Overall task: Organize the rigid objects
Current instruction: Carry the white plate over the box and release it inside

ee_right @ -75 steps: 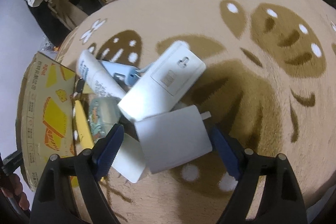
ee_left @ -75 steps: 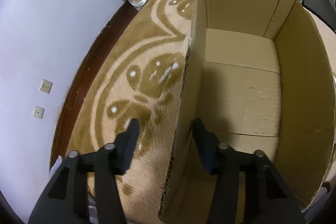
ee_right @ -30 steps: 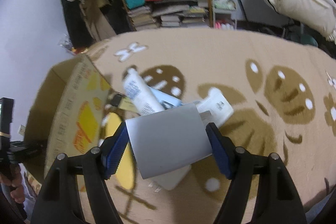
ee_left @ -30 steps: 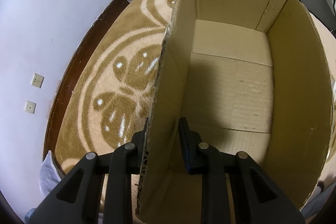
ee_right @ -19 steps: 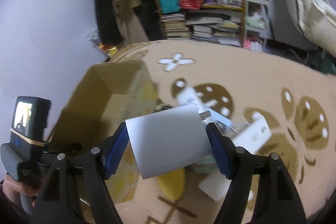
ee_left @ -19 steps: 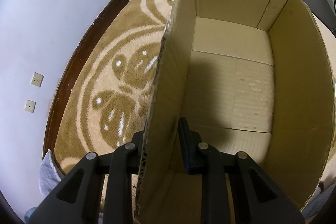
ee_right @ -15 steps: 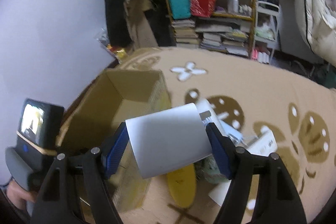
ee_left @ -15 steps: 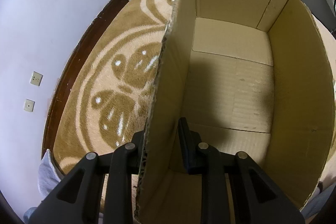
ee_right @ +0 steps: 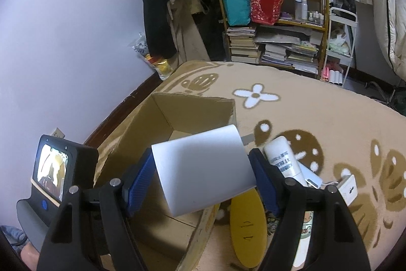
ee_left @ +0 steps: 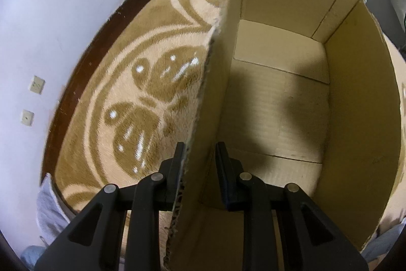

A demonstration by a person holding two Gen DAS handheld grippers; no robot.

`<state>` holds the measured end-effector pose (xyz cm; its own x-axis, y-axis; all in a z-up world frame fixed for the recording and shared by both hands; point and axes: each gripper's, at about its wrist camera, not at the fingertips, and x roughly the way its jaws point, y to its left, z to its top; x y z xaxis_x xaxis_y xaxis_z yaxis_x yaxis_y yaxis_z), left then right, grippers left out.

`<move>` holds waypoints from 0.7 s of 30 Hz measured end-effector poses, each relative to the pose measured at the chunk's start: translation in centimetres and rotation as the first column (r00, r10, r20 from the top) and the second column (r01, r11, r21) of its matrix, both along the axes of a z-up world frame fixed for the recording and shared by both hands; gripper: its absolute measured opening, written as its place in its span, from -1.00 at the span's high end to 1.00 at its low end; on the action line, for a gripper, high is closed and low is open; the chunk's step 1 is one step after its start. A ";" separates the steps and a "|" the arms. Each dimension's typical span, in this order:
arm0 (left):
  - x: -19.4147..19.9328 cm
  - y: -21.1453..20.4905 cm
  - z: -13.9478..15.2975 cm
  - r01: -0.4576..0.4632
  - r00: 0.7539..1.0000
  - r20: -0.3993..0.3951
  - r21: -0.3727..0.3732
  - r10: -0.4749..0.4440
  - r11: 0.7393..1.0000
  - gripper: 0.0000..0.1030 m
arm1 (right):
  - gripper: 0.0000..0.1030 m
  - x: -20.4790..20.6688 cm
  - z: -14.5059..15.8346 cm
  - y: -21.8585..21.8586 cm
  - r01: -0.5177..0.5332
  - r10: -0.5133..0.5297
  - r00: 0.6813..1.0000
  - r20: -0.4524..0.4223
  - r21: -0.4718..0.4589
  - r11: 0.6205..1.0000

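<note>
My left gripper is shut on the left wall of an open, empty cardboard box standing on the rug. My right gripper is shut on a white power adapter and holds it in the air above the box's right wall. On the rug to the right of the box lie a white tube, a yellow flat oval object, a white charger block and other small items, partly hidden by my right gripper. The left gripper's body with its screen shows at left.
The tan patterned rug runs up to a lilac wall with a dark baseboard. A cluttered shelf with books and bags stands at the back. A white rack is beside it.
My right gripper closed on the white adapter, lifted it from the pile and carried it left, over the box. My left gripper closed on the box's left wall and has stayed there.
</note>
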<state>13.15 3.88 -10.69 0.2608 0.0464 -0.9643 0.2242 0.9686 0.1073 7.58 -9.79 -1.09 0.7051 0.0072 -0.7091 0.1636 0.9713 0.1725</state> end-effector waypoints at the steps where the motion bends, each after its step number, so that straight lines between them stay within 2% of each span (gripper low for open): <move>1: 0.0 0.2 0.0 -0.007 1.000 -0.001 -0.005 0.007 1.000 0.57 | -0.53 0.1 -0.1 0.0 -0.003 0.003 1.000 -0.003 -0.003 1.000; 6: 0.0 0.1 0.2 -0.006 1.000 0.007 -0.014 0.007 1.000 0.58 | -0.53 0.2 -0.5 0.4 -0.023 0.023 1.000 -0.009 0.000 1.000; 11: -0.2 -0.2 0.2 0.007 1.000 0.024 0.001 -0.007 1.000 0.67 | -0.53 0.8 -1.3 0.6 -0.031 0.031 0.999 -0.034 0.008 0.999; 21: -0.5 -0.5 0.4 0.016 0.999 0.030 0.007 -0.017 1.000 0.71 | -0.54 0.6 -1.5 0.8 -0.002 0.002 1.000 -0.025 0.005 1.000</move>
<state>12.68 3.40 -10.31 0.2905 0.0482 -0.9557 0.2367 0.9641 0.1206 8.18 -8.97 -2.56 0.6868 0.0122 -0.7267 0.1661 0.9708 0.1732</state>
